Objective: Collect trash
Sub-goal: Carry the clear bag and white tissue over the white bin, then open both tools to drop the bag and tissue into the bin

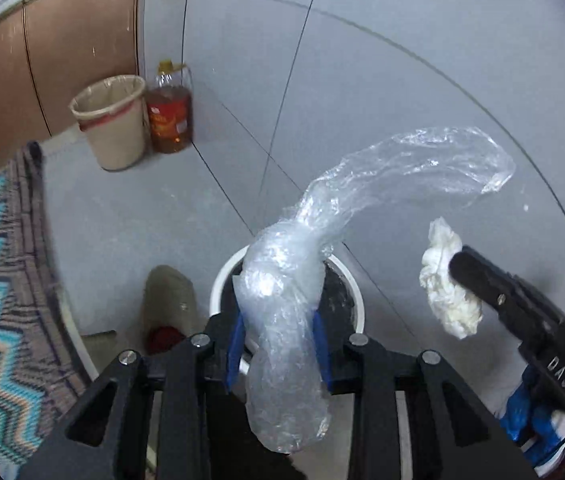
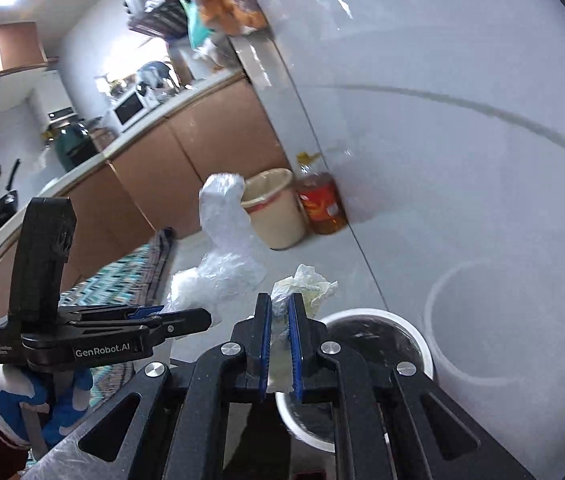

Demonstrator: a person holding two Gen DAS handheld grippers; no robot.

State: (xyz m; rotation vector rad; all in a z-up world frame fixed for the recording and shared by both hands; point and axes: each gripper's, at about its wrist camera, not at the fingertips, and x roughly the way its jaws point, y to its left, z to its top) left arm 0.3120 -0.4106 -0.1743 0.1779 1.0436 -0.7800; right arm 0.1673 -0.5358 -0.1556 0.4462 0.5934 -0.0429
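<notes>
behind plastic bag (image 1: 282,300), half-hidden white bin (image 1: 352,280)

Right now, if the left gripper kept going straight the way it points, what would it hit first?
Probably the white-rimmed trash bin just beyond the left gripper, which is shut on the clear plastic bag. Depth is unclear.

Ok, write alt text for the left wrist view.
The left tool grips a clear plastic bag above a white-rimmed bin, while the right tool holds a crumpled tissue beside it. A beige bucket and oil bottle stand by the cabinets.
</notes>
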